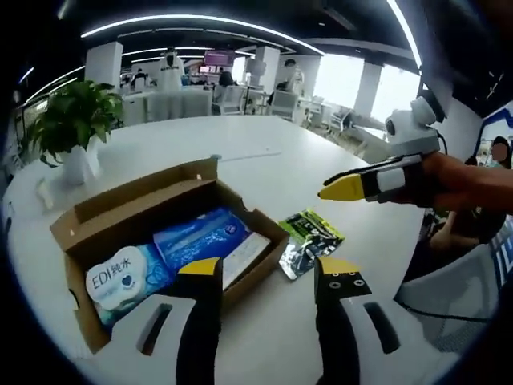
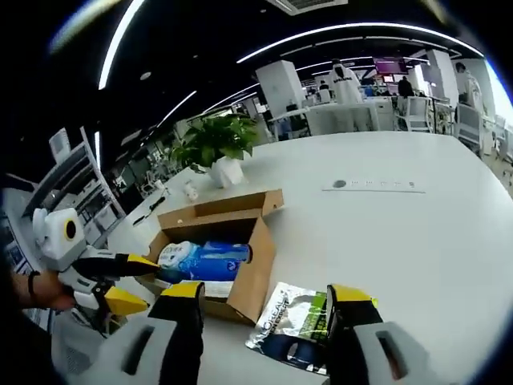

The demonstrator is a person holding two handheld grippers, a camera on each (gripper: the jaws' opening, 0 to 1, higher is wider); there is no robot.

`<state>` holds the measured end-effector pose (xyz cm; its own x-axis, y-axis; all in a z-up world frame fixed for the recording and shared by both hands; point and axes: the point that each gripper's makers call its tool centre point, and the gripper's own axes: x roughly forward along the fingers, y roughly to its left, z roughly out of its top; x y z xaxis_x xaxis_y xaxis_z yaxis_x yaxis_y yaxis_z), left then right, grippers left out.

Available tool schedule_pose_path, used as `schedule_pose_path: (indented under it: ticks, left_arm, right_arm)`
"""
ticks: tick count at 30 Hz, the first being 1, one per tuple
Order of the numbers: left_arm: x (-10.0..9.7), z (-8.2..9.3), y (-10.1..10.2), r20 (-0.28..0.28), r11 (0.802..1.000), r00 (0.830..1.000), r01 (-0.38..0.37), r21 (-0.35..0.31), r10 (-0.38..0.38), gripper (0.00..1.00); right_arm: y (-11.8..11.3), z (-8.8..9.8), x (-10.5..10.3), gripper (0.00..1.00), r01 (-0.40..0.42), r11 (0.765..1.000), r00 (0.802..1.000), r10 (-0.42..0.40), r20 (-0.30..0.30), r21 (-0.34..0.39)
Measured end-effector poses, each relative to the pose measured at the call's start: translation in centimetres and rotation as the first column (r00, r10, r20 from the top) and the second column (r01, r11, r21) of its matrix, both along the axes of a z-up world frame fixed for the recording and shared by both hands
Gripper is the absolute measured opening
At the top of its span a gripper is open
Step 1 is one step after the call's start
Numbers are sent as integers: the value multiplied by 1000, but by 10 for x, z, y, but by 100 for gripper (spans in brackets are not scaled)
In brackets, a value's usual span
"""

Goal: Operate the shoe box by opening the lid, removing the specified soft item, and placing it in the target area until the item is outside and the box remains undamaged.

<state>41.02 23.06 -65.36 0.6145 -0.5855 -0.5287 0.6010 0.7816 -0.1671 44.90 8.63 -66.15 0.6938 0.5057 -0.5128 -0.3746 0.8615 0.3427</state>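
Box (image 1: 160,220) open on table (image 1: 304,160), 2 blue soft packs (image 1: 172,253) inside. Green pouch (image 1: 309,241) on table just beside box. Left gripper (image 1: 268,277) jaws apart, empty. Right gripper (image 2: 268,301) jaws apart over pouch, empty.

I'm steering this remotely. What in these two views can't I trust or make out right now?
- Green packet, right gripper view: its lower part sits behind the right gripper.
- Box, left gripper view: the contents under the blue pack are hidden, and the left gripper covers the near wall.
- White pack: its print is too small to read fully.
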Motion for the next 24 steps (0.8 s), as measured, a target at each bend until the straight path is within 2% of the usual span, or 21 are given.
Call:
schedule_pose_path:
  ticks: [12, 24]
  left_arm:
    - [5, 5, 58, 19, 998, 998, -68, 7, 67, 48]
    - [9, 6, 120, 37, 987, 987, -156, 19, 156, 51]
  right_arm:
    - [48, 25, -2, 64, -108, 994, 992, 108, 67, 9]
    - [96, 29, -4, 66, -207, 978, 976, 206, 77, 7]
